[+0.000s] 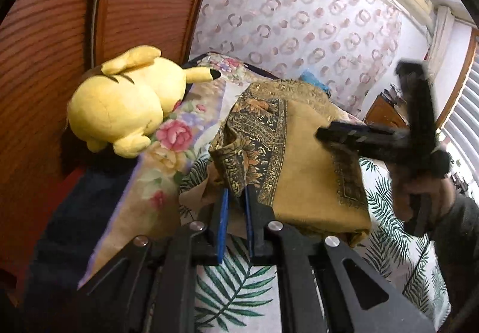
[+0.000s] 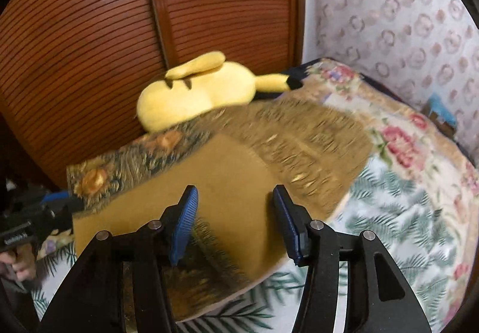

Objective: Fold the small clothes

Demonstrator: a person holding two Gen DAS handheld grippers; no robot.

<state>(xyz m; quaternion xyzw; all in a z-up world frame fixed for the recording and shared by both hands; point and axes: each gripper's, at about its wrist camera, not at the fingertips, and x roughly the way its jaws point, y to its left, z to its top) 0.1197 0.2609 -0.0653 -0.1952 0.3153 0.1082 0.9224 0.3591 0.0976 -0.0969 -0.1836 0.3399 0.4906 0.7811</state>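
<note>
Left gripper (image 1: 236, 198) pinching mustard cloth (image 1: 308, 165)

Left gripper (image 1: 236, 198) clamped shut; right gripper (image 2: 235, 198) jaws apart, empty.

Both wrist views look steeply down, close over the mustard cloth (image 1: 302, 159) on the bed – left from its near-left edge, right from its near-right – sharing the yellow plush (image 2: 197, 90) behind it.

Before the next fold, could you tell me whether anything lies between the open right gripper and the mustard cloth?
Nothing visible does. The right gripper hangs open directly over the plain part of the mustard cloth. The yellow plush toy lies behind the cloth, against the wooden door, and the left gripper pinches the patterned edge.
</note>
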